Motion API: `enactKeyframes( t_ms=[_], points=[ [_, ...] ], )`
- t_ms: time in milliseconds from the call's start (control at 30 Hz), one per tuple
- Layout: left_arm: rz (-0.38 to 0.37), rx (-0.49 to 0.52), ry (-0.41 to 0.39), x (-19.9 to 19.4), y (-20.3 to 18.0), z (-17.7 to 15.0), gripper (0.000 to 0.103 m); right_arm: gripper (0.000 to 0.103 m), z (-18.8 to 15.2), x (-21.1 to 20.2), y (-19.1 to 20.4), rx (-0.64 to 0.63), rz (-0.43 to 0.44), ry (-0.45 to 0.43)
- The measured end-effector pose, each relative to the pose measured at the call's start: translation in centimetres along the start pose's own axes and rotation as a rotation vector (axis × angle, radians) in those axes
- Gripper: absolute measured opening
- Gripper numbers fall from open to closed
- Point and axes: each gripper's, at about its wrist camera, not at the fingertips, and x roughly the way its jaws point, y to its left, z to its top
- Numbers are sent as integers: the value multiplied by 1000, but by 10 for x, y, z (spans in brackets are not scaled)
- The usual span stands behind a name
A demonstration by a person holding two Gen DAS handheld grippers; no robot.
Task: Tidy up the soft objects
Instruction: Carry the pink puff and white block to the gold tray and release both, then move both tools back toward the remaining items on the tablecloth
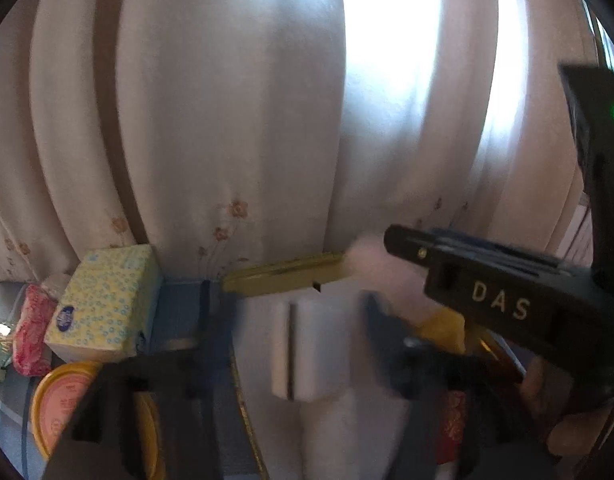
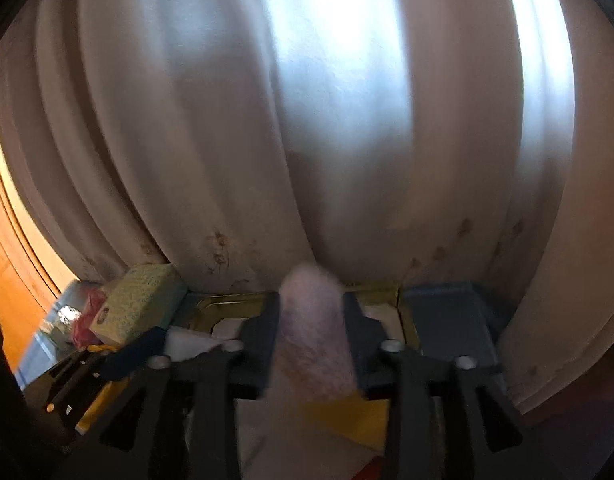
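Pink fluffy item [image 2: 313, 320] pinched betw. closed jaws of right gripper [image 2: 311, 328], held above gold-rimmed tray [image 2: 231, 304]; left gripper [image 1: 285, 340] jaws apart, nothing betw.; yellow tissue pack [image 1: 103, 304] at left; curtain [image 1: 227, 120] behind.

Fuzzy pink roll [image 2: 313, 332] — upright, gripper-clamped

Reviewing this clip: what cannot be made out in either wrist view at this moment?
- Left gripper, left wrist view: fingers motion-blurred and dark, so open or shut is unclear.
- Pink fluffy object in the right gripper, right wrist view: blurred; its lower end is cut off behind the fingers, so its identity is unclear.
- Yellow item beneath it: mostly hidden by the gripper.
- Print on the tissue pack, left wrist view: too small to read.
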Motion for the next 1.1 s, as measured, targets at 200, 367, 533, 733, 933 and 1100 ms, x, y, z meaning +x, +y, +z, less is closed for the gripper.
enactKeyframes(
  t_ms=[200,367,533,733,933,1100],
  points=[
    [38,52,-95,-26,-2,2,103,68,-10,-32,-11,119,45,-98],
    [87,57,-136,-42,7,-7,103,75,-29,-71,2,147,-33,-275],
    [162,88,-187,-56,22,-20,103,80,-58,-105,33,143,-159,-450],
    [229,64,-202,-64,58,-37,103,91,-89,-128,80,112,-223,-646],
    [316,46,-245,-76,94,-48,103,97,-104,-123,115,131,-283,-757],
    [377,46,-285,-86,116,-55,103,97,-105,-115,134,151,-272,-780]
  ],
)
